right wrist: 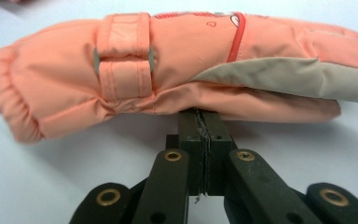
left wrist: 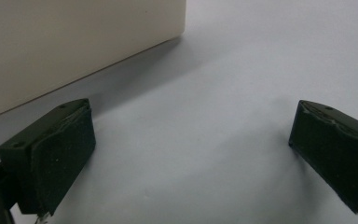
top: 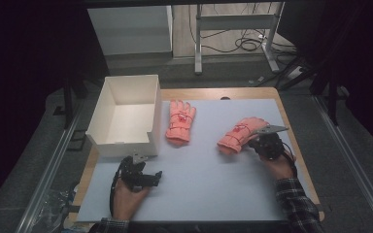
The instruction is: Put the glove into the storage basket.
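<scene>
Right hand-held gripper (right wrist: 204, 122) had its jaws pressed together, pinching the lower edge of a salmon-pink ski glove (right wrist: 168, 70); in the right gripper view the pads met with only a thin seam of fabric between them. The glove hung sideways across that view, cuff to the left, strap and buckle facing the camera, grey palm patch to the right. In the high view this glove (top: 239, 134) sat at the right of the grey bench (top: 204, 179), the right hand-held gripper (top: 258, 141) at its near edge.

Second glove (top: 180, 121) lay flat, fingers pointing away, just beside the open white box (top: 108, 116) (apart from the first glove).

Left hand-held gripper (top: 156, 175) rested low on the bench near the box's front wall, jaws spread wide, nothing between them; the left gripper view showed bare bench there and the box wall (left wrist: 74, 42).
</scene>
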`<state>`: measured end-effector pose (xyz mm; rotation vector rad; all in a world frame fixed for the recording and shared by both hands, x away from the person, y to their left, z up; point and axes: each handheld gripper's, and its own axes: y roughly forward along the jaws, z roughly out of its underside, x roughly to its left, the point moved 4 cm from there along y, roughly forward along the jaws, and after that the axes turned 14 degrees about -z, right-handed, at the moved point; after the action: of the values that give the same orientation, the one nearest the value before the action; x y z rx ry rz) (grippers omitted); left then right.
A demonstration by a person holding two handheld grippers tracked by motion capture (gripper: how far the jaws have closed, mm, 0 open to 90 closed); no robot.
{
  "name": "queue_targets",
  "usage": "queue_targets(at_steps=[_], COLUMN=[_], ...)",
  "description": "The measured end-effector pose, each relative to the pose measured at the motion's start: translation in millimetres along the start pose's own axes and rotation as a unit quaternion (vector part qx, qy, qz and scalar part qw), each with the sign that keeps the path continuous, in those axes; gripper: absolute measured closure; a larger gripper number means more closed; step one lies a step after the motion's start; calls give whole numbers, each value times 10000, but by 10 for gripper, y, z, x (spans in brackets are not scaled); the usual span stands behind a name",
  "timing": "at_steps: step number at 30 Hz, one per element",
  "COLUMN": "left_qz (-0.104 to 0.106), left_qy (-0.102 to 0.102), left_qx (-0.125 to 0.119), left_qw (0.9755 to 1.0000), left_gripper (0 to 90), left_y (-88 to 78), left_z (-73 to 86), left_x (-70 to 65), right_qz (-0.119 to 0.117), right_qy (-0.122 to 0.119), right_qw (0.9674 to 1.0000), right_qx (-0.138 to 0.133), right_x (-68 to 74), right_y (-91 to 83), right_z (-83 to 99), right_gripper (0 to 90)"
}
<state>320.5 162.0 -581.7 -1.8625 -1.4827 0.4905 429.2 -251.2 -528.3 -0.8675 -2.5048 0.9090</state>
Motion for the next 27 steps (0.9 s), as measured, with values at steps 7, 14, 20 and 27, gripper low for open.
queue_targets(at_steps=[7,14,20,27], left_qz=[1,-3,-3,-3], left_qy=[-1,24,24,22], left_qx=[-5,6,5,3], left_qw=[10000,10000,10000,10000], left_gripper=[4,4,4,4], left_y=[0,-2,-2,-2], left_z=[0,1,2,2], left_x=[0,3,3,3], right_qz=[-105,-208,-312,-389], right_qy=[-173,-221,-209,-183], right_qw=[9997,9995,9992,9990], right_qx=[-121,-109,-124,-111], right_x=[48,71,83,85], right_y=[102,198,227,310], right_z=[-320,-490,-598,-664], right_gripper=[856,825,806,793])
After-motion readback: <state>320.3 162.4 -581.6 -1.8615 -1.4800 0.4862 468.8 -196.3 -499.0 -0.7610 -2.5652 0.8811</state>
